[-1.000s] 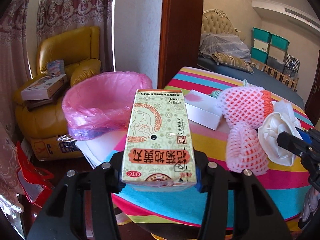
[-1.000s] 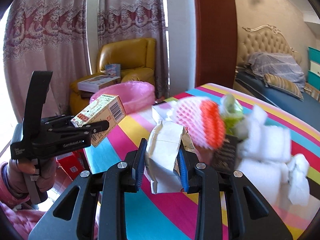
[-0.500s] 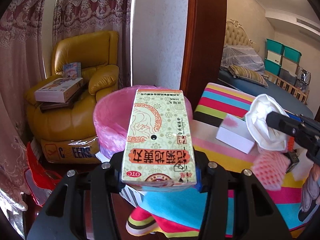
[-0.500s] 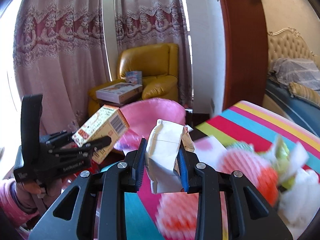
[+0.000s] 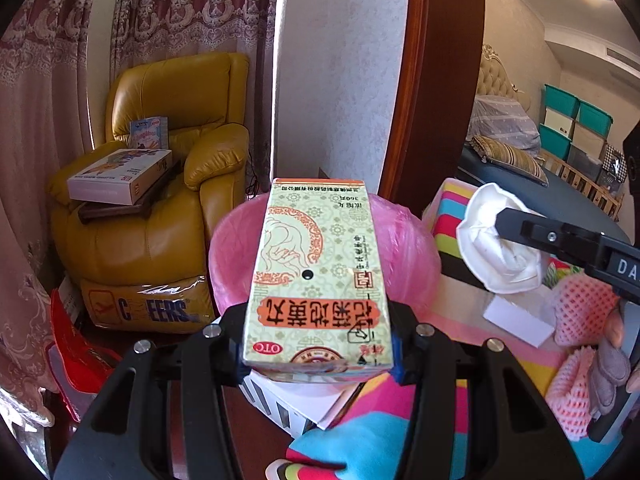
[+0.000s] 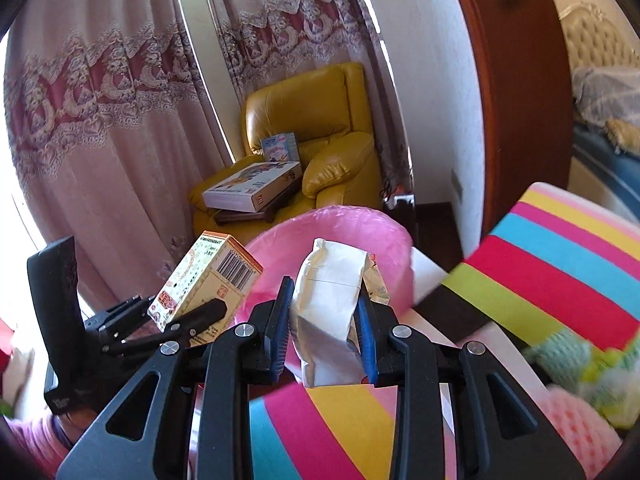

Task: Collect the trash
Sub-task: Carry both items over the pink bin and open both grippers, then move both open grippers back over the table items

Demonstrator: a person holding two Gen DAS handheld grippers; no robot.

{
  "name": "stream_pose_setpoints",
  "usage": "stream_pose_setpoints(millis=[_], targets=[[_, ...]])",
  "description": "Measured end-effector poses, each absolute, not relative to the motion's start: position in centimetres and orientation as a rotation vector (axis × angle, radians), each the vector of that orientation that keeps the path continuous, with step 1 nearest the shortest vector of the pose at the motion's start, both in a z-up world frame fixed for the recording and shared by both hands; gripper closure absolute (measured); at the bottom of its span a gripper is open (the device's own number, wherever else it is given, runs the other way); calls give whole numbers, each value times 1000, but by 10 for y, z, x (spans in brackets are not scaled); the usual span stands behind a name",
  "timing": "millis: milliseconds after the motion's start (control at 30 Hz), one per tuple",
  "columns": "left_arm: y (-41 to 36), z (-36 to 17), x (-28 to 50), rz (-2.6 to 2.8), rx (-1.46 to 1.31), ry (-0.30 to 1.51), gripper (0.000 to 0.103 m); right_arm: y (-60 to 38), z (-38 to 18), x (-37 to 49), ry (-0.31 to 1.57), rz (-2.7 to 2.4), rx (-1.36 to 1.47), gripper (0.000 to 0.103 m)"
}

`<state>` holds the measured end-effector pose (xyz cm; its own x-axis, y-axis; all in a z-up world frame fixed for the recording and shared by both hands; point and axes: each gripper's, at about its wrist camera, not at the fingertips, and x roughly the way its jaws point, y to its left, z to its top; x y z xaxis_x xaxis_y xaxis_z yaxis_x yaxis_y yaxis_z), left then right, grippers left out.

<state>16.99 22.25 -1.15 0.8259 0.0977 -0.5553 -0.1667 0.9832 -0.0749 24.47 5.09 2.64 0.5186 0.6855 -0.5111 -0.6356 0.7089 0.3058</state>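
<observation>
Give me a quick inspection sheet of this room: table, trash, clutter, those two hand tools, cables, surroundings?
Surface: table under a striped cloth.
Job's things: medicine box, crumpled white packet, pink-lined bin beyond both.
Clutter: pink foam fruit nets, flat white box.
Grippers: left gripper shut on medicine box; right gripper shut on crumpled white packet.
Cables: thin cord beside the armchair.
Surroundings: yellow armchair holding boxes, lace curtains, bed.

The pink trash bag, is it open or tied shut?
Open. The pink trash bag is spread wide over its bin's rim, its mouth gaping toward the medicine box and crumpled wrapper held in the tongs.
</observation>
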Motion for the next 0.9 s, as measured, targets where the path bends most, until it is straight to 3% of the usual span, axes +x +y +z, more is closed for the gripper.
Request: stream_pose_setpoints(millis=[233, 300, 333, 400, 433, 533, 600, 767, 900], targets=[[251, -10, 210, 140, -136, 597, 54, 102, 14, 295, 724, 778, 61, 73], [257, -13, 220, 123, -146, 603, 51, 107, 9, 303, 734, 766, 49, 68], [260, -14, 224, 124, -145, 602, 46, 110, 7, 307, 733, 758, 41, 58], [266, -15, 227, 164, -141, 572, 23, 107, 8, 312, 729, 765, 71, 42], [268, -15, 225, 180, -146, 550, 19, 104, 10, 311, 719, 763, 83, 37], [274, -10, 210, 189, -178, 481, 5, 87, 24, 302, 689, 768, 97, 37], [274, -7, 194, 202, -199, 433, 5, 76, 35, 288, 663, 755, 60, 37], [253, -6, 163, 179, -213, 439, 5, 39, 55, 239, 567, 718, -35, 21], [222, -9, 140, 162, -154, 455, 5, 2, 54, 201, 521, 686, -67, 19]])
